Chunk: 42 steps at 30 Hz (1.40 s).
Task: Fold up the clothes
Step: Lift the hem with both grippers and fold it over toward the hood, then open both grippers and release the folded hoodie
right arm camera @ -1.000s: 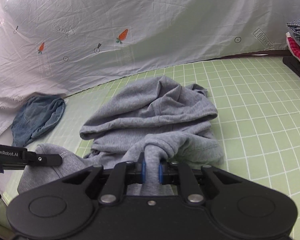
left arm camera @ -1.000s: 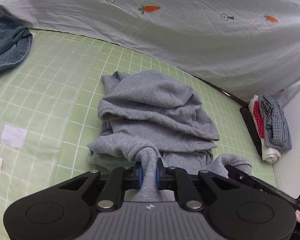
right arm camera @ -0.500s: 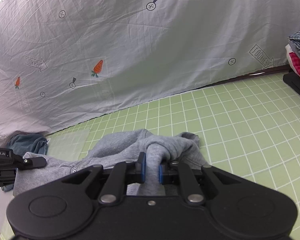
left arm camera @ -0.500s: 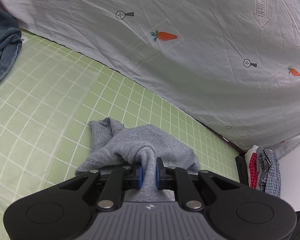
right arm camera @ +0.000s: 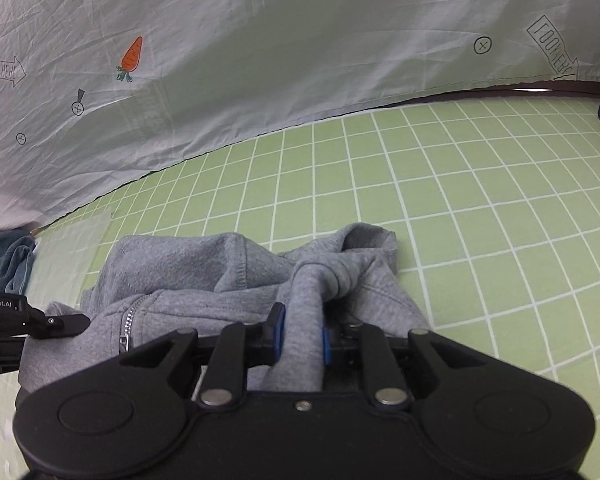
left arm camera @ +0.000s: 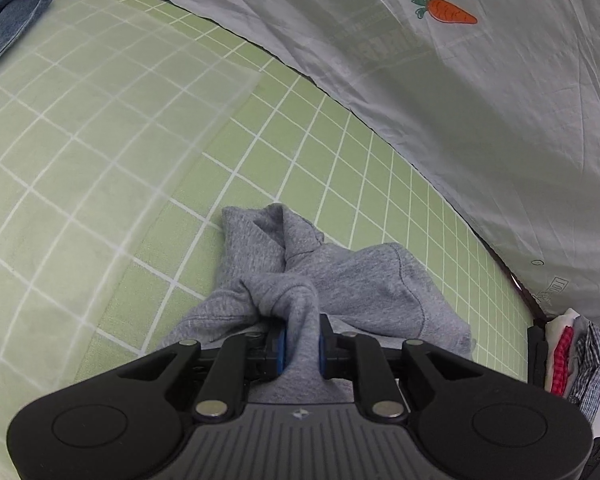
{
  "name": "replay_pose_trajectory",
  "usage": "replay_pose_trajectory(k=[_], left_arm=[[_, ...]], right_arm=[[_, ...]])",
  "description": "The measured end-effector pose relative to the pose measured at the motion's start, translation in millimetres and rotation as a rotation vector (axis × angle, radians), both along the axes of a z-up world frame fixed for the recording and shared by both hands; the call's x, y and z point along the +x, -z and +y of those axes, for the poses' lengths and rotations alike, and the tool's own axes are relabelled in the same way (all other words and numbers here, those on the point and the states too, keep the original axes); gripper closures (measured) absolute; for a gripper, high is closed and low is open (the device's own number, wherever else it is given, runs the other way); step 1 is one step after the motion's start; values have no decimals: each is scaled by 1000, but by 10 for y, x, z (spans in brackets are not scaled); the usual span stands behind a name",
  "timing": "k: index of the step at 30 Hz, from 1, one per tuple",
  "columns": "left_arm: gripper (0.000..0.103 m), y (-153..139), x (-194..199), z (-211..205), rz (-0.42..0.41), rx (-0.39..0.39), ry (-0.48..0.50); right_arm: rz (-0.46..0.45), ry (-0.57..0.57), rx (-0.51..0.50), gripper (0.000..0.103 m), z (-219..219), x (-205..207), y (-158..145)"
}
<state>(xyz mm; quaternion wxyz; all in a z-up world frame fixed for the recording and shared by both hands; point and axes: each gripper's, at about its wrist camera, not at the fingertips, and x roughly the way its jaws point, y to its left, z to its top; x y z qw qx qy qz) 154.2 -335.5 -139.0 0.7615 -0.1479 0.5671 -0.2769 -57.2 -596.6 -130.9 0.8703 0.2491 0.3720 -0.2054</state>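
A grey zip hoodie [left arm camera: 352, 280] hangs bunched between both grippers above the green gridded mat [left arm camera: 100, 160]. My left gripper [left arm camera: 300, 344] is shut on a gathered fold of its fabric. My right gripper [right arm camera: 302, 336] is shut on another fold of the hoodie [right arm camera: 204, 272], whose zipper [right arm camera: 128, 324] shows at the left. The left gripper's black body [right arm camera: 24, 320] shows at the left edge of the right wrist view. The lower part of the hoodie is hidden under the grippers.
A white sheet with carrot prints [left arm camera: 460, 80] rises behind the mat [right arm camera: 460, 200]. Blue denim clothing [left arm camera: 8, 12] lies at the far left; it also shows in the right wrist view [right arm camera: 4, 260]. A stack of folded clothes [left arm camera: 572, 356] sits at the right on a black object.
Both grippers have lifted the hoodie off the mat and carried it toward the sheet. Most of the garment has dropped out of view below the grippers. Both grips stay shut.
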Motion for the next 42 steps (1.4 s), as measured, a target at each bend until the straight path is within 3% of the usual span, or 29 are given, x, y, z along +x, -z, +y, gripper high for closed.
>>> replay_pose_trajectory(k=[3,7,11,13,15,17,18,19,20,25,28,30,31,32,34,37,42], left_arm=[[82,-135,-44,11,-19,7,14],[49,-353,-185,136,-57,-21,14],[48,-467,-373,340,-56,-70,6],[48,-434,-440,404,-35,-79,1],[50,-378,-460,412,-11,-81,-1],[53,-316,-441,383,15,-111,3],[60,-295,-421,361,26,-129,8],[84,-288,-394,337,27,-147,17],[94,-294,-361,310,22,-158,20],[95,-377,-43,152,-22,-212,0],[83,-511,221,82,-83,-234,-63],[64,-671,307,50,-184,-184,-86],[48,-737,324,39,-235,-152,-86],[36,-780,321,30,-285,-116,-77],[34,-793,272,23,-336,-64,-35],[31,-641,114,-29,-339,38,70],[31,-259,-129,-77,-315,221,173]], right_arm=[[-15,19,29,79,-22,-54,-75],[-66,53,66,55,3,-208,-261],[-100,75,75,50,118,-461,-373],[-109,82,101,50,156,-555,-350],[-111,77,131,59,186,-592,-308],[-125,62,162,81,209,-582,-285],[-128,58,167,83,215,-567,-285],[-131,55,162,85,216,-544,-297],[-137,51,152,88,206,-522,-314],[-185,56,126,91,-41,-327,-450],[-236,82,71,87,-259,-123,-594],[-262,104,10,73,-338,2,-709],[-266,115,-39,59,-348,38,-766],[-263,115,-84,53,-350,59,-808],[-240,103,-151,53,-336,66,-835],[-162,67,-205,49,-246,23,-724],[-32,47,-154,45,-151,-69,-366]])
